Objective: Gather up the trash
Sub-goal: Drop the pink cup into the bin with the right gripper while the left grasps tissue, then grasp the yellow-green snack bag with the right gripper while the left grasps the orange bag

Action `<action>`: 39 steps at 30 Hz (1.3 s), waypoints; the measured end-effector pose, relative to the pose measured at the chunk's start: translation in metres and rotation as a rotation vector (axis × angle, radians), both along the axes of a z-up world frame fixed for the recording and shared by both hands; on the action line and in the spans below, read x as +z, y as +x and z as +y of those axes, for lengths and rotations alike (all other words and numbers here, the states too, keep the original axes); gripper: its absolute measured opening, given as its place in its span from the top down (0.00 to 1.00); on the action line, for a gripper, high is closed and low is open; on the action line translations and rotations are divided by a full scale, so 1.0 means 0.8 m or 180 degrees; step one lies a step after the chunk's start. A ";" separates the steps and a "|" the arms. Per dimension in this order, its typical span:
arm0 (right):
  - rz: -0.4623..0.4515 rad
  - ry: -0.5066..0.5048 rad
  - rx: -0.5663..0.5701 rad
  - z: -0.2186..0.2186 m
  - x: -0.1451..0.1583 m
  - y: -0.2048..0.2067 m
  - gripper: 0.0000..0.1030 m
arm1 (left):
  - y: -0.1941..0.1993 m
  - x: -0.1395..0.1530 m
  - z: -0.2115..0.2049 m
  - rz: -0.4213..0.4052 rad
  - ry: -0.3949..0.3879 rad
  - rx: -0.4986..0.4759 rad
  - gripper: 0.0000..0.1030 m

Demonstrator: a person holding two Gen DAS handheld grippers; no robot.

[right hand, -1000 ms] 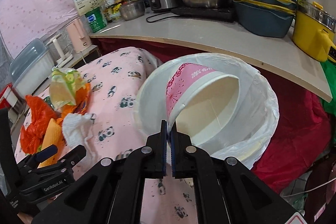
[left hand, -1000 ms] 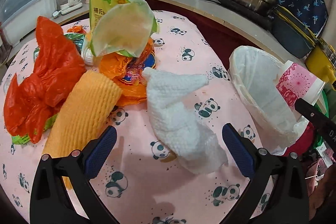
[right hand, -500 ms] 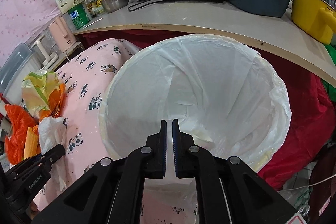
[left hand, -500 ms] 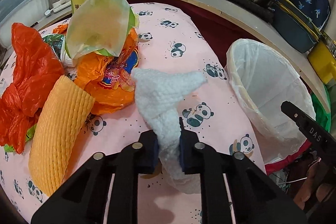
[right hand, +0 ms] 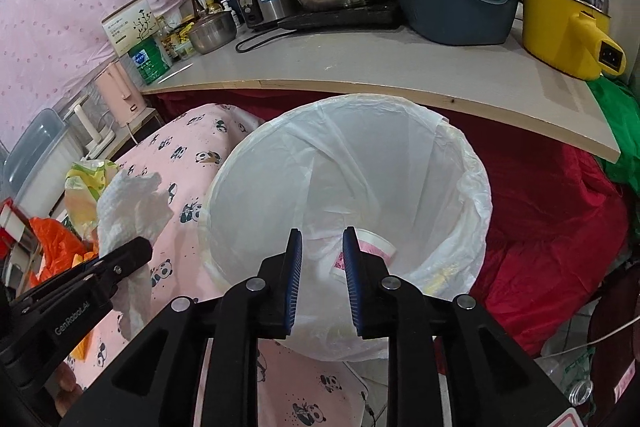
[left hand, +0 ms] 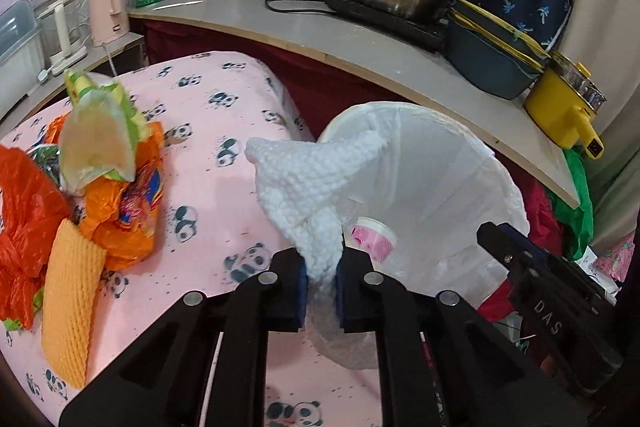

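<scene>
My left gripper (left hand: 322, 277) is shut on a crumpled white paper towel (left hand: 308, 183) and holds it lifted above the table edge, beside the bin; the towel also shows in the right wrist view (right hand: 128, 211). The white-lined trash bin (right hand: 472, 195) stands right of the table, also seen in the left wrist view (left hand: 460, 163). A pink paper cup (right hand: 372, 247) lies inside it, also in the left wrist view (left hand: 372, 237). My right gripper (right hand: 322, 263) is open and empty above the bin's mouth.
On the pink panda tablecloth (left hand: 224, 187) lie an orange foam sleeve (left hand: 72, 299), red bag (left hand: 24, 211), orange wrapper (left hand: 124, 203) and green-yellow wrapper (left hand: 96, 131). A counter (right hand: 400, 71) with pots and a yellow cooker (right hand: 564, 23) runs behind the bin.
My left gripper closed on the paper towel and lifted it toward the bin. My right gripper let the pink cup fall into the bin and has opened.
</scene>
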State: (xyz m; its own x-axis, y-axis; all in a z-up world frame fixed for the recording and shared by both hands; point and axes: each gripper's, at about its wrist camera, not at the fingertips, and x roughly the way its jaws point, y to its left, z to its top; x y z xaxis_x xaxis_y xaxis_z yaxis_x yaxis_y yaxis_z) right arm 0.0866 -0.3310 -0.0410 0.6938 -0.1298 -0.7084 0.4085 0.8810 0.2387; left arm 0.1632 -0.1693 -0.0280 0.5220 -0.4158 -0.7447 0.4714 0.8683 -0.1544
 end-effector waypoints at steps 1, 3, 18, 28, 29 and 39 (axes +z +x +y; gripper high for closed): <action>-0.0007 -0.0002 -0.0015 -0.003 0.001 -0.002 0.78 | 0.001 0.000 -0.013 -0.0008 -0.0007 -0.0057 0.90; -0.0027 -0.0011 -0.0054 -0.008 0.005 -0.007 0.78 | 0.003 0.000 -0.034 0.0018 -0.0056 -0.0177 0.90; -0.0240 -0.0044 -0.0261 -0.029 0.032 -0.026 0.66 | 0.001 0.026 -0.063 -0.0154 -0.0204 -0.0223 0.43; -0.0310 -0.0101 0.0114 0.040 0.052 -0.005 0.65 | 0.012 0.043 0.038 -0.0230 -0.0156 0.0348 0.42; -0.0307 -0.0105 0.0157 0.049 0.053 -0.003 0.65 | 0.013 0.044 0.052 -0.0246 -0.0130 0.0429 0.42; -0.0294 -0.0097 0.0624 0.138 0.061 0.037 0.65 | 0.023 0.057 0.163 -0.0409 0.0018 0.0916 0.32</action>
State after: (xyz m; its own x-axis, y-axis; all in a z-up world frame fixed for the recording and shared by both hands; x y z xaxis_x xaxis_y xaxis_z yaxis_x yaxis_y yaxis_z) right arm 0.1163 -0.2207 0.0074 0.7696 -0.0064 -0.6384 0.2064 0.9488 0.2393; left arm 0.1812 -0.0389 0.0175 0.7077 -0.2335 -0.6668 0.2216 0.9695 -0.1043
